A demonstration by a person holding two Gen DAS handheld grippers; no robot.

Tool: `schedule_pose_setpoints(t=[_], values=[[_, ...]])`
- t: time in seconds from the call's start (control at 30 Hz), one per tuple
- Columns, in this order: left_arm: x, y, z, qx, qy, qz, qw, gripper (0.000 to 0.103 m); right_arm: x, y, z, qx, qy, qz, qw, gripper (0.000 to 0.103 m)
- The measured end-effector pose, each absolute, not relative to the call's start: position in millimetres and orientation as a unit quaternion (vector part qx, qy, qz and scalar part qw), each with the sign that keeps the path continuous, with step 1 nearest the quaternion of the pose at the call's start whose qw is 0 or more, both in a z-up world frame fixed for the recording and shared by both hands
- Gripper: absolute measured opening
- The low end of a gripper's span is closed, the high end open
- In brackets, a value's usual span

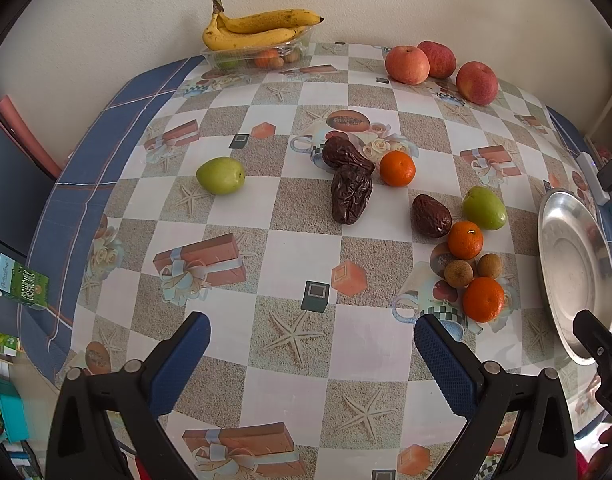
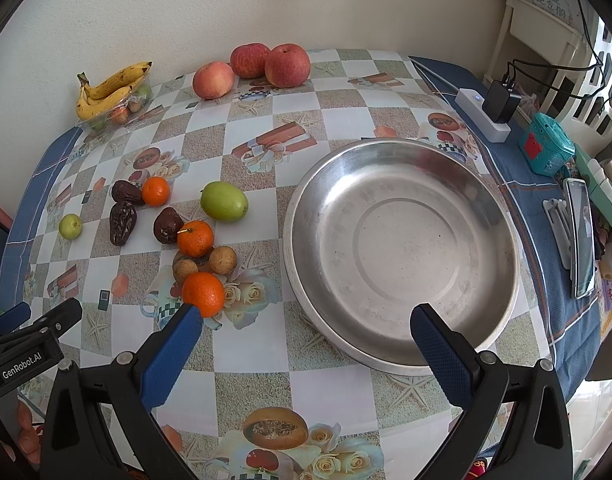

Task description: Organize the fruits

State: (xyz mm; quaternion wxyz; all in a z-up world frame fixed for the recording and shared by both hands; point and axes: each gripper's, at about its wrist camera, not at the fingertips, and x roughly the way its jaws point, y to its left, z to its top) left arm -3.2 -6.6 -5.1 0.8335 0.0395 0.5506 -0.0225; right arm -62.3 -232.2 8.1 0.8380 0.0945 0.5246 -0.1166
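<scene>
Open tablecloth (image 1: 298, 256) centre; fruit cluster (image 2: 198, 264) crowding steel bowl (image 2: 306, 184)

3 apples (image 2: 250, 67), 3 tangerines (image 2: 195, 238), 3 dates (image 2: 123, 222)

Left gripper (image 1: 312, 344) above the patterned tablecloth (image 1: 290, 256), jaws wide apart, nothing between them. Three dates: two touching at centre (image 1: 346, 154) (image 1: 351, 194), a third (image 1: 431, 216) to the right. Tangerine (image 1: 397, 168) just beside the centre dates. Green fruit (image 1: 221, 175) alone on the left; another (image 1: 484, 208) on the right. Two tangerines (image 1: 465, 240) (image 1: 483, 299) with two small brown fruits (image 1: 459, 273) (image 1: 489, 265) between them. Steel plate (image 1: 574, 272) at right edge, bare. Three apples (image 1: 407, 65) at the far side. Bananas (image 1: 258, 28) on a clear tray (image 1: 242, 56) by the wall.
</scene>
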Motion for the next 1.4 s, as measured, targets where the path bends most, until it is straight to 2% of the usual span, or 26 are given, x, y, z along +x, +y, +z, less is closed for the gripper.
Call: schedule_pose_setpoints(t=[0.9, 1.13, 1.4], values=[[-2, -6, -10, 0.037, 0.554, -0.016, 0.832, 0.103, -62, -232, 7, 0.095, 0.527, -0.116, 0.837, 0.103], [12, -8, -3, 0.024, 0.536, -0.019, 0.844, 0.103, -53, -217, 7, 0.072, 0.523, -0.082, 0.845, 0.103], [38, -7, 7, 0.020, 0.502, -0.014, 0.865, 0.103, -30, -200, 16, 0.100, 0.509, -0.064, 0.852, 0.103]])
